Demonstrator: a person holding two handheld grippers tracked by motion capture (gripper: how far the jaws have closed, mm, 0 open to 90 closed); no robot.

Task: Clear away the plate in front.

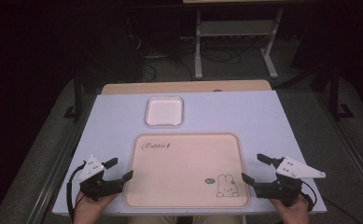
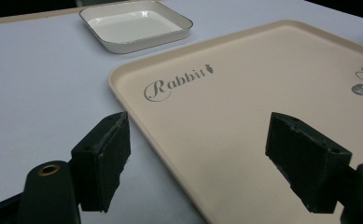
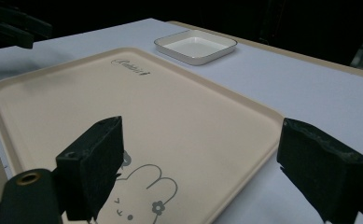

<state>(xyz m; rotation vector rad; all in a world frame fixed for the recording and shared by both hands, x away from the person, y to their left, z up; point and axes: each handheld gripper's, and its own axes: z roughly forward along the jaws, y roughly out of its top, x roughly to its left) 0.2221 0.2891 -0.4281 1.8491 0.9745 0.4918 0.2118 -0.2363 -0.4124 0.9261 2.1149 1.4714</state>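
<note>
High view: the beige tray (image 1: 186, 170) is laid flat on the worktop (image 1: 263, 116), flanked by the left tool (image 1: 115, 169) and right tool (image 1: 256, 169), both spread wide, nothing gripped. It's judged stiff, light, a bit slick plastic, best pinched at the raised side rims. 1 white dish (image 1: 164, 110) sits just beyond.
</note>
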